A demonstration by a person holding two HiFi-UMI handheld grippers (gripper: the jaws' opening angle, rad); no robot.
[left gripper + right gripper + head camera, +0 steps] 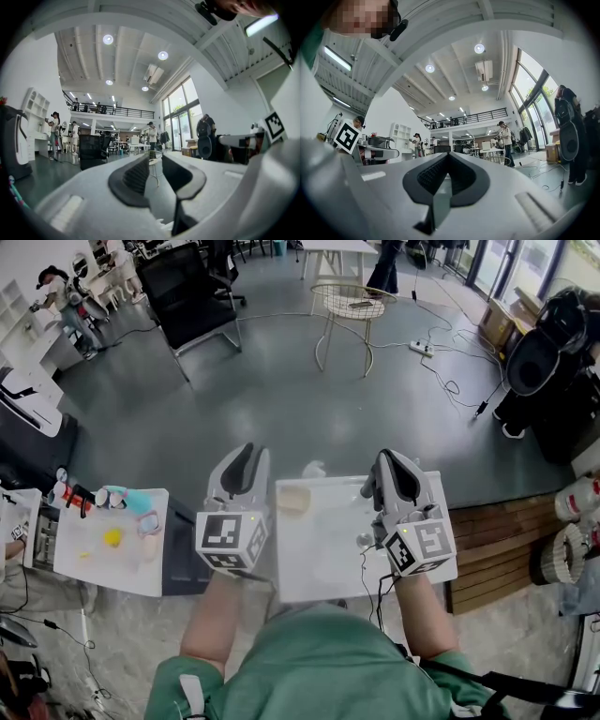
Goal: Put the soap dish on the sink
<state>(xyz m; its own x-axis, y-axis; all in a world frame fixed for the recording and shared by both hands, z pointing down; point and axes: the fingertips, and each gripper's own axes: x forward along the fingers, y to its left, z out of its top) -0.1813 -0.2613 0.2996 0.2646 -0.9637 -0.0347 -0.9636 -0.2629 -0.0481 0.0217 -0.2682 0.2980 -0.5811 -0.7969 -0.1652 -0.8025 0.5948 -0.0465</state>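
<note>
A white sink top (319, 559) lies straight below me in the head view. On its far left part rests a pale beige piece (293, 500), perhaps the soap dish; I cannot tell for sure. A small metal fitting (364, 540) stands near the sink's right side. My left gripper (247, 454) hovers over the sink's left edge, pointing away from me, jaws a little apart and empty (154, 161). My right gripper (389, 460) hangs over the right side, its tips together with nothing between them (447, 157). Both gripper views show only the room.
A small white table (94, 559) at the left carries a yellow piece (112, 537), a teal item (127, 498) and a pink-rimmed object (148, 523). A wooden bench (497, 540) adjoins the sink on the right. Beyond stand a black chair (192, 292), a wire table (352, 306) and floor cables (450, 371).
</note>
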